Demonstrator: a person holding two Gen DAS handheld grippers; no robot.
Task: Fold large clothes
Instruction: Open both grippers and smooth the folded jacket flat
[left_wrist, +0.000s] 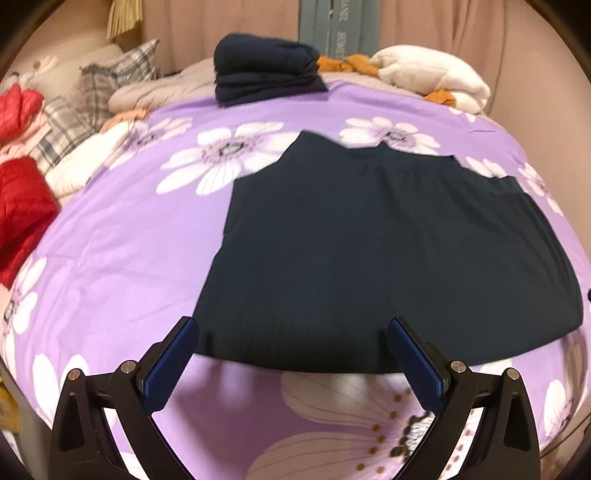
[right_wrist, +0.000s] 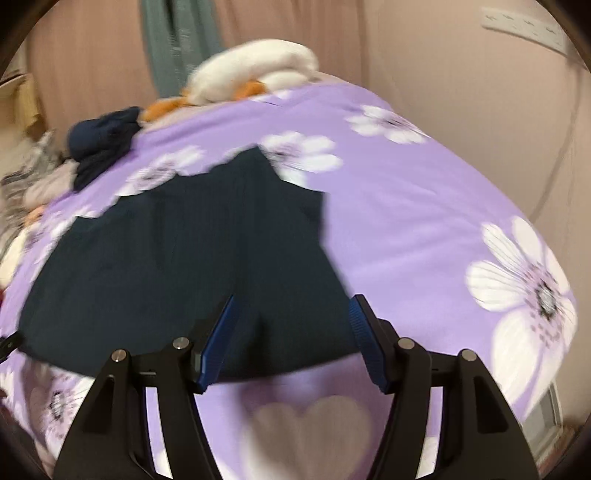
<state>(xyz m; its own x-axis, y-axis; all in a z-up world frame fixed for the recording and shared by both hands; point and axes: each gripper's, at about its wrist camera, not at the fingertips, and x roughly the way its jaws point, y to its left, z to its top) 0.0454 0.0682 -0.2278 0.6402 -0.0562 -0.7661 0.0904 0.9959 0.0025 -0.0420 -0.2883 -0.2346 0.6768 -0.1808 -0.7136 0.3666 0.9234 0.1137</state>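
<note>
Nearest us, the left gripper (left_wrist: 291, 343) has its jaws spread wide and empty over the near hem of the dark garment (left_wrist: 369, 251), one pad at the hem's left corner. The right gripper (right_wrist: 291, 325) has its jaws moderately apart, also holding nothing, over the hem's right part.

The garment lies flat in the middle of the bed, on the purple floral cover (left_wrist: 129, 258). We judge the main risk to be pinching the cover together with the hem, since both are soft and lie in contact; a lift would then drag the cover and wrinkle the garment. Uneven lifts could skew the fold.

There is bare cover on both sides. Farther back, a folded navy stack (left_wrist: 262, 70) and white bedding (left_wrist: 432, 74) limit the far room; red clothing (left_wrist: 22, 214) sits at the left edge.
</note>
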